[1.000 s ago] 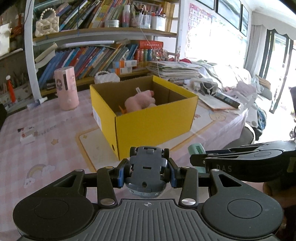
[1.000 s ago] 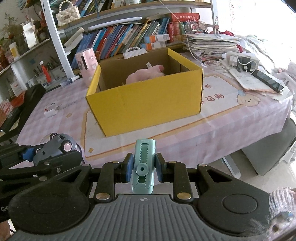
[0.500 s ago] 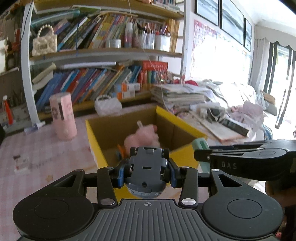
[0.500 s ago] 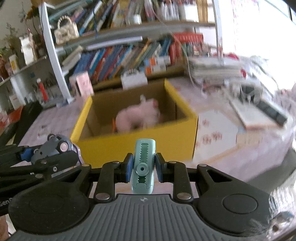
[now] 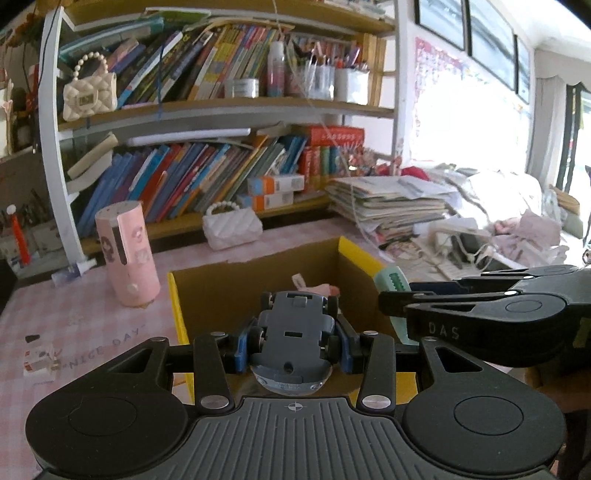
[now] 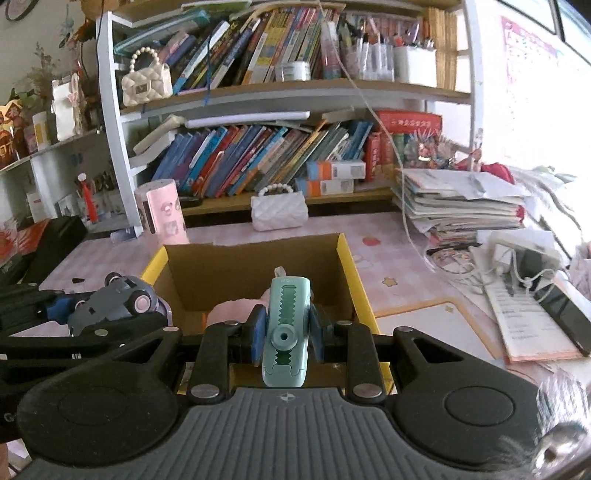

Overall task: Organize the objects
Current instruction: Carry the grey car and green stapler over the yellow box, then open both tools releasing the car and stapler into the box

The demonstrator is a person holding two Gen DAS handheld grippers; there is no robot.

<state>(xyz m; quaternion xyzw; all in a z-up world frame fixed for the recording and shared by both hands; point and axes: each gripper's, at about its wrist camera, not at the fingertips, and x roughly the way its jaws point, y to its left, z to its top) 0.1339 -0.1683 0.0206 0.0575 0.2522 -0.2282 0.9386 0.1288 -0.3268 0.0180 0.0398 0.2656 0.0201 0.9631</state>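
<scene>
Grey toy car pinched in left tool; right tool pinches mint clip, seemingly over yellow box.

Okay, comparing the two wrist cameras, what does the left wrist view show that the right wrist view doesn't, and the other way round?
Only the left wrist view: framed pictures high on the wall.

Only the right wrist view: the dark phone lying on the papers at right.

Both: the yellow box with a pink plush inside, the left gripper shut on the grey toy car, the right gripper shut on the mint-green clip, and the pink cylinder.
</scene>
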